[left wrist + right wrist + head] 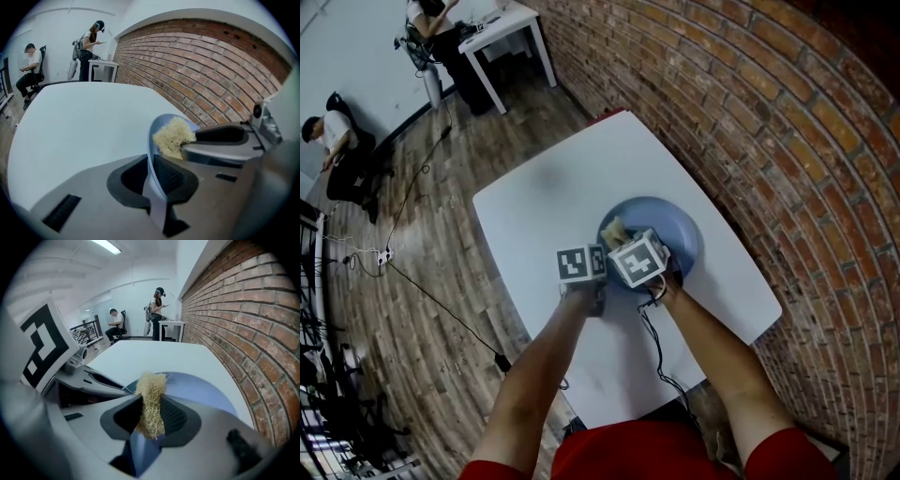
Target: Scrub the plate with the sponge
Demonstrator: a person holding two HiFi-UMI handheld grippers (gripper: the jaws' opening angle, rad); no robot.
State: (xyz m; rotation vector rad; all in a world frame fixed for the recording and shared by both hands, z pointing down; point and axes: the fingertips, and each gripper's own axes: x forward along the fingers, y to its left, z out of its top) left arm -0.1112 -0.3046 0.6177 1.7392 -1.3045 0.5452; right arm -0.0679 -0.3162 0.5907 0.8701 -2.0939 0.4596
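Plate: round pale-blue plate [680, 234] lay on the white rounded-corner table [534, 202], on the side nearest the red brick wall [769, 112].
Sponge: straw-coloured fibrous sponge [151, 401] stood on end over the plate's near part; contact with the surface unclear.
Right gripper: right gripper [150, 416] was clamped on the sponge at a narrow gap, free end out front, probably the scrubbing end.
Left gripper: left gripper [152, 176] pinched the plate's rim, jaws almost together, probably to stop it sliding.
Clearance: grippers sat just beside each other; the left one looked likely to limit strokes that way.
Around: black cable [656, 347] trailed over the table; two people well apart, no obstruction.
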